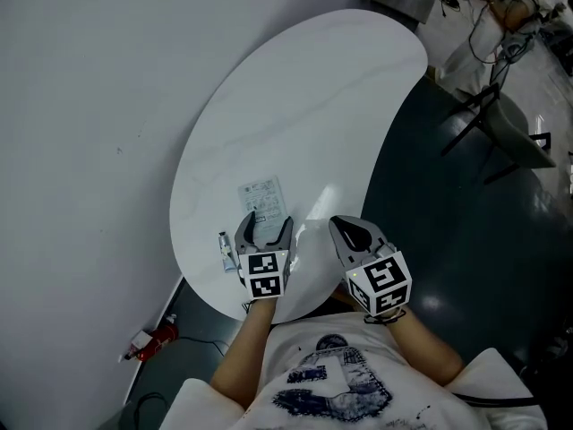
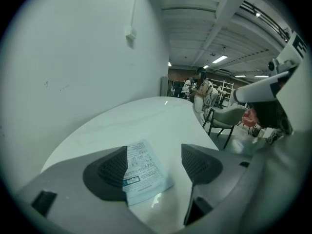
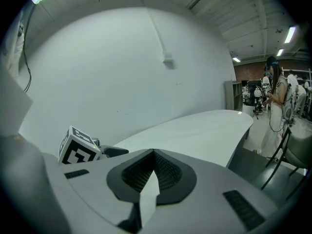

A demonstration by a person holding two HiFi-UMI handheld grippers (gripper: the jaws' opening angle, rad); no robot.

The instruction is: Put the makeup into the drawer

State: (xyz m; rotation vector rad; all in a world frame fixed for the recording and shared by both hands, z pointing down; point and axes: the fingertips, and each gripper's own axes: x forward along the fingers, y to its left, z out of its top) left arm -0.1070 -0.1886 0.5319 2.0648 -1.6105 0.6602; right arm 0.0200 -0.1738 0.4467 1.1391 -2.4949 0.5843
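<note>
The left gripper (image 1: 267, 225) stands with its jaws spread wide and nothing gripped. Its own view shows the left gripper (image 2: 155, 168) bracketing only the near end of a printed leaflet (image 2: 141, 172), which lies flat below the pads and is not touched by them. The right gripper (image 1: 352, 232) hangs off to the right of the leaflet (image 1: 261, 195), level with its near end. In its own view the right gripper (image 3: 155, 172) has the two ribbed pads pressed together and is empty.

Past the jaws, a small tube (image 1: 226, 251) lies on the table (image 1: 313, 106), just off the leaflet's near left corner and close beside the left gripper's outer jaw. By its shape it looks like the makeup the task means, though it is too small to be sure. Neither gripper view shows it. Beyond the leaflet's far end the white tabletop runs on bare, and no drawer appears in any view.

I judge this to be the approach before the first pick, since the makeup is not yet held and the jaws are ready. The left gripper is lined up on the leaflet, not on the tube. The next move therefore calls for a short shift away from the leaflet toward that corner. The gripper then has to lower until the pads straddle the tube along its narrow side, and close. After that the drawer has to be found, as it lies somewhere out of view.
</note>
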